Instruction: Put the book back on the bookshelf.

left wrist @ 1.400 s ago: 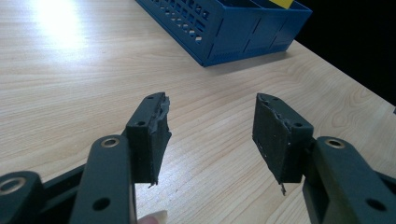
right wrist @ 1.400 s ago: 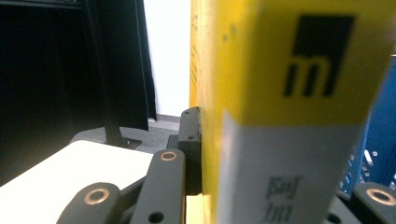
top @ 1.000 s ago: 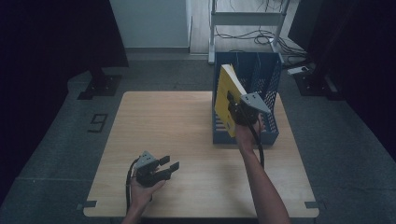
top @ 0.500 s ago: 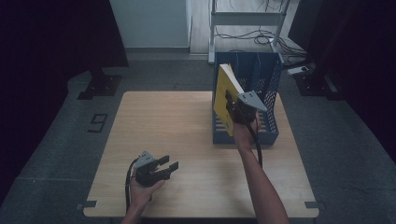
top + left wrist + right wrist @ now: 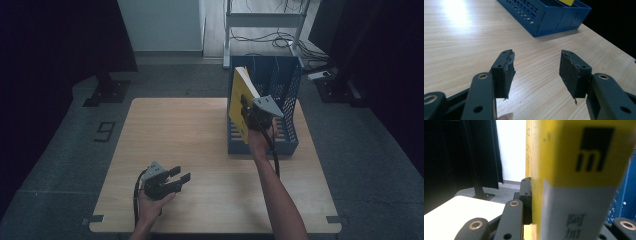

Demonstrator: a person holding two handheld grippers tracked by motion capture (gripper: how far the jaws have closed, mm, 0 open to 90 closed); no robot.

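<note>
Two grippers: one works, one waits.
Step in hand: the right gripper (image 5: 248, 111) holds a yellow book (image 5: 240, 95) upright over the blue rack (image 5: 287, 100), which stands at the far right of the bench (image 5: 200, 130); I judge this as the moment of slotting the book into a compartment.
Right jaws: pinching the book across its thickness; in the right gripper view the yellow book (image 5: 574, 170) sits squeezed between them, spine toward the camera.
Book's place: tilted slightly, lower edge down among the rack's dividers near its left wall; whether it touches the rack floor I cannot tell.
Left gripper (image 5: 172, 179): resting low over the near left of the bench, well apart from the rack.
Left jaws: spread, nothing between them; the left gripper view shows bare wood in the gap and the blue rack (image 5: 549, 15) farther off.
Next move, as I judge it: lower the book straight until it stands on the rack floor, keep it clear of the divider, then let go and draw back upward.
Risk: released while tilted, the book may tip over.
</note>
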